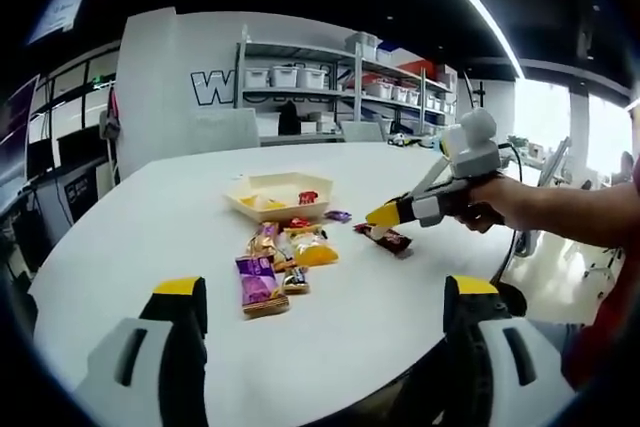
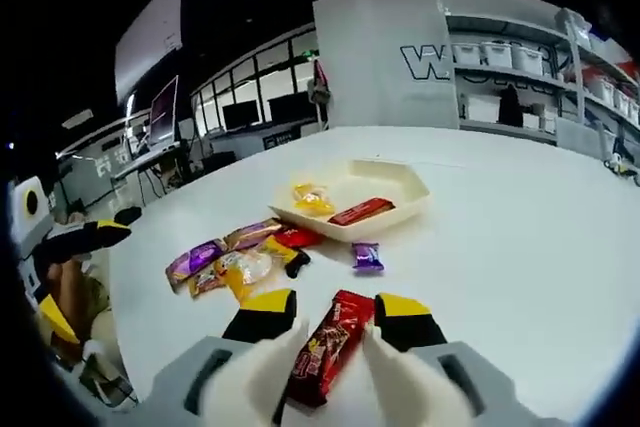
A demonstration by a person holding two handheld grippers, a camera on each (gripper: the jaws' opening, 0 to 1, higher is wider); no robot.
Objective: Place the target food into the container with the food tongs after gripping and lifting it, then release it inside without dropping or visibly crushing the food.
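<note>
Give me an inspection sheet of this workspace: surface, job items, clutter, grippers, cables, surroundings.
Surface: white table, bare apart from the snacks and tray.
Job's things: cream tray holds a yellow packet and a red bar. A dark red wrapped bar lies between the right gripper's jaws.
Clutter: loose pile of wrapped snacks near the tray; small purple candy lies apart.
Grippers: right gripper open around the dark red bar, not visibly clamped; left gripper open, holding nothing.
Cables: nothing seen on the table.
Surroundings: shelving with white bins, desks with monitors.
</note>
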